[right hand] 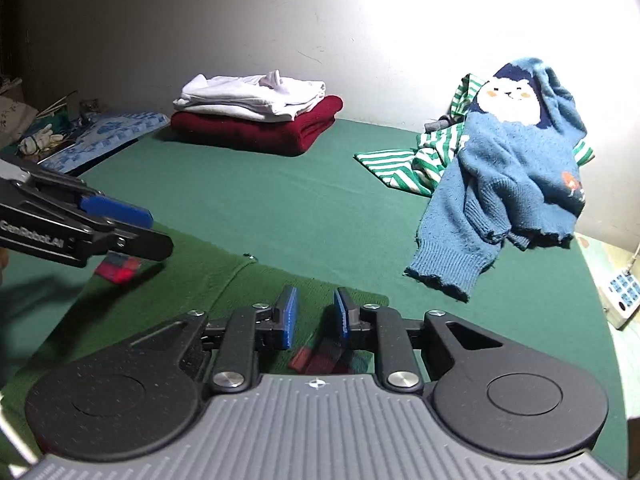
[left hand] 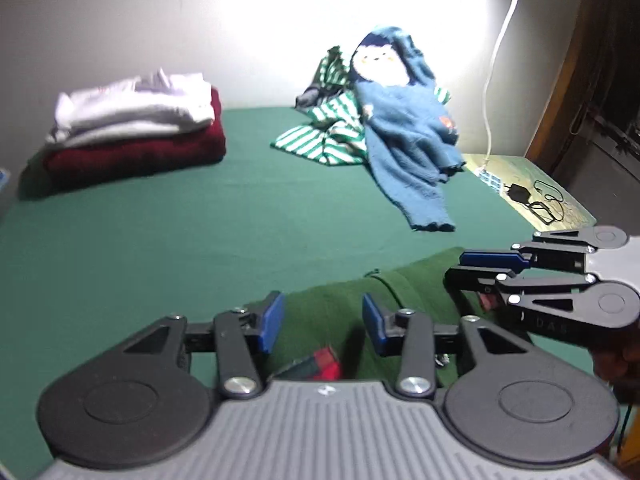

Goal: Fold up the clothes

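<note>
Green sheet [left hand: 200, 232] covers the bed; everything placed relative to it. Task garment: dark green sweater [left hand: 340, 312], lying flat on the near edge of the sheet, a seam running up its middle, red/dark plaid patch [left hand: 326, 364] showing at its near hem.

L gripper [left hand: 323, 322]: blue pads apart, clear gap, sweater visible under/between them but pads not pressing on it, nothing clamped. Sits over the sweater's near part. In the right wrist view the L gripper [right hand: 154, 228] comes in from the left side, over the sweater's left part, just above the plaid bit [right hand: 118, 270].

R gripper [right hand: 316, 318]: pads apart, narrower gap, not pinching fabric; sweater [right hand: 224, 288] and more plaid below it. In the left wrist view the R gripper [left hand: 460, 266] enters from the right over the sweater's right end; a hand partly visible behind it, blurry.

Rest of sheet: far left, folded stack, white clothes [left hand: 136, 104] on top of a maroon folded sweater [left hand: 136, 156]. Far right, unfolded heap: blue knit sweater [left hand: 408, 148] w/ penguin face, draped over a green-white striped garment [left hand: 320, 140], one sleeve trailing toward sheet centre. Stack and heap well apart from the green sweater.

Off the sheet's right edge: power strip [right hand: 620, 292], white cable [left hand: 500, 60] going up the wall, black charger [left hand: 520, 194]. Off its far left: blue patterned pillow [right hand: 104, 136].
</note>
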Available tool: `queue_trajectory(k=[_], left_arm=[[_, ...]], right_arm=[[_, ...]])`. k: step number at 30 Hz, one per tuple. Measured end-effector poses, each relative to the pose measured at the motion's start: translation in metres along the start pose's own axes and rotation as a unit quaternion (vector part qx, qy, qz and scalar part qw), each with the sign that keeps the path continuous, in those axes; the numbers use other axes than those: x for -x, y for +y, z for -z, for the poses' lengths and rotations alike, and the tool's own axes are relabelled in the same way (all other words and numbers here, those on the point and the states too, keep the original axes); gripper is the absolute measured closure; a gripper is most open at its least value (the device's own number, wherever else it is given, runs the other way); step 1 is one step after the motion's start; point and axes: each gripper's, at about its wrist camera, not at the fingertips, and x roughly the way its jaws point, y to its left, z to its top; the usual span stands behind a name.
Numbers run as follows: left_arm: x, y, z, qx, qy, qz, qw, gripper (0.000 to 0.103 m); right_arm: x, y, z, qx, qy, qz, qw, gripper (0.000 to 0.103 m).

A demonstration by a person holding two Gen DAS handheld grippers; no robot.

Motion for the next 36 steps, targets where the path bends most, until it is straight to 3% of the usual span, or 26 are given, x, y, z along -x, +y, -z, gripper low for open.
queue_trajectory(k=[5,9,13,16,22,29,32,36], left_arm=[[-0.017,-0.001,0.010,-0.010,-0.002,-0.006,0.9999,0.061],[-0.016,-0.002,0.020,-0.023,-0.021,-0.005,0.9995,0.060],[-0.015,-0.005,0.026,-0.048,-0.032,-0.011,0.9983,0.057],[-0.011,-0.010,0.029,-0.074,-0.026,-0.018,0.9968,0.057],[0.004,-0.007,0.040,-0.068,-0.019,-0.016,0.9974,0.056],[0.036,-0.013,0.056,-0.094,-0.017,-0.037,0.9947,0.054],[0.054,-0.019,0.067,-0.101,-0.022,-0.024,0.9943,0.048],[0.058,-0.030,0.087,-0.135,-0.008,-0.021,0.9907,0.045]], right_arm=[[-0.007,-0.019,0.011,-0.029,0.018,-0.015,0.999,0.083],[-0.008,-0.029,0.024,-0.076,0.003,-0.032,0.997,0.082],[-0.008,-0.029,0.034,-0.057,-0.022,-0.040,0.997,0.082],[-0.005,-0.031,0.030,-0.051,-0.014,-0.042,0.998,0.081],[0.014,-0.017,0.041,0.009,-0.023,0.007,1.000,0.077],[0.060,-0.009,0.048,0.006,-0.037,0.046,0.998,0.077],[0.084,0.009,0.057,0.003,-0.039,0.020,0.999,0.077],[0.093,0.025,0.078,0.001,0.004,-0.005,1.000,0.084]])
